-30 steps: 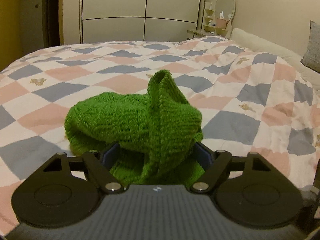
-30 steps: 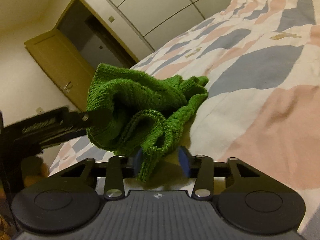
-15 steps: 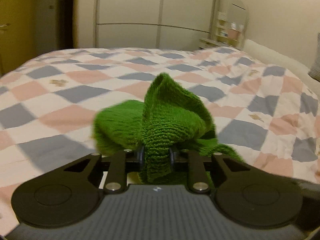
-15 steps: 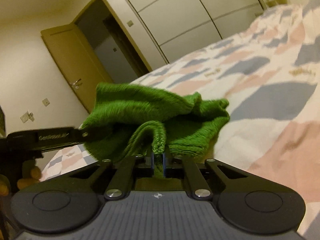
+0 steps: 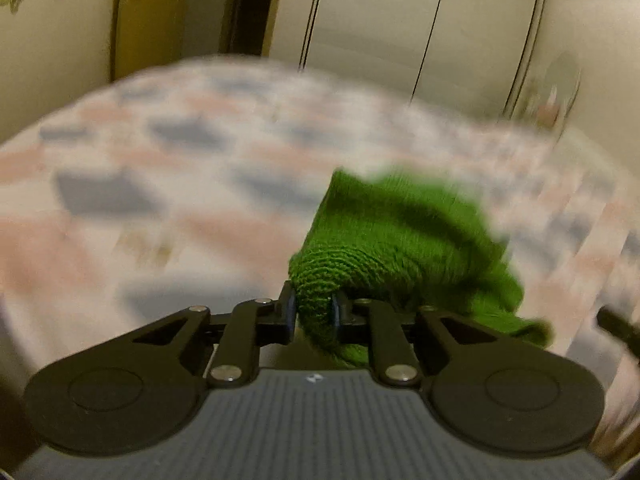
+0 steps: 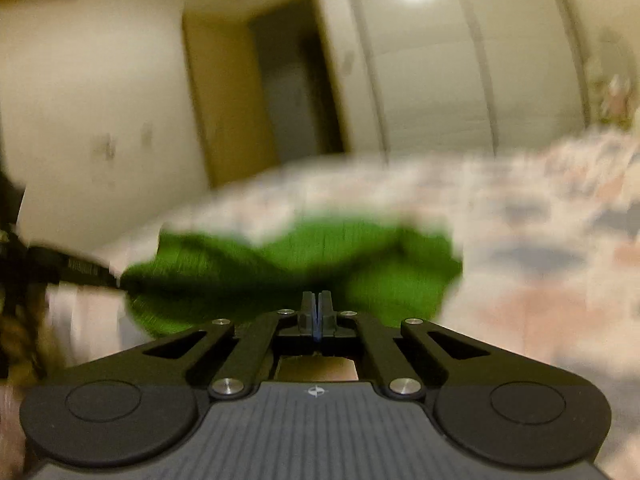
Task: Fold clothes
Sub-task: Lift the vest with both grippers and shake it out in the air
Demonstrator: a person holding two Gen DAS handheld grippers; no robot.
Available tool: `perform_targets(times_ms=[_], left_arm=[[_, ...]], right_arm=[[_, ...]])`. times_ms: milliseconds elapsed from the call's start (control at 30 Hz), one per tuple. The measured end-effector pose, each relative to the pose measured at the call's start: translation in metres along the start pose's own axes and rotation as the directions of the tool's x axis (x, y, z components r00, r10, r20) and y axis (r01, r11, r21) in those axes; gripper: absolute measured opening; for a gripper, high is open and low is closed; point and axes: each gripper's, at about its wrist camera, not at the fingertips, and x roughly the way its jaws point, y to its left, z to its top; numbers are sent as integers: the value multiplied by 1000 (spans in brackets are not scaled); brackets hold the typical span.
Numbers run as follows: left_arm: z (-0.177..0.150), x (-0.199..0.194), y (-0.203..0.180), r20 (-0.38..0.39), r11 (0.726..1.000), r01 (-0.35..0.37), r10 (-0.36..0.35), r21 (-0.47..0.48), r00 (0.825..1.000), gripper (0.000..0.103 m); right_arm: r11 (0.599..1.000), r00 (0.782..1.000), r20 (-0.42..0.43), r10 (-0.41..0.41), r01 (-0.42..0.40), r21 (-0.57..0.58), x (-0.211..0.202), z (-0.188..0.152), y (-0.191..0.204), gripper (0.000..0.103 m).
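Both grippers are now lifting the green knitted garment (image 5: 400,240) off the checked bedspread (image 5: 160,184), where a second ago it was still sitting as a heap near the near edge of the bed with both sets of jaws wide open around it. The left gripper (image 5: 314,306) is pinching a thick bunched fold, its pads held a little apart by the knit between them. The right gripper (image 6: 318,312) is showing its pads pressed almost flat together; the blur is hiding whether a thin edge of the garment is caught there, though the cloth is lying right against the tips. Both views are smearing heavily, so the swing looks fast. Judging from this, the pick-up is done and the garment is being shaken open, with the folding itself not yet started
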Motion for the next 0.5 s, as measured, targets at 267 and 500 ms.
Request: perform_targets(times_ms=[267, 500], left_arm=[[-27, -19, -24, 69, 959, -60, 42, 278, 997, 42], [-16, 6, -84, 186, 741, -93, -44, 665, 981, 73]], right_arm=[[914, 973, -219, 70, 26, 404, 17, -43, -28, 39], [765, 954, -221, 204, -14, 644, 63, -41, -33, 48]])
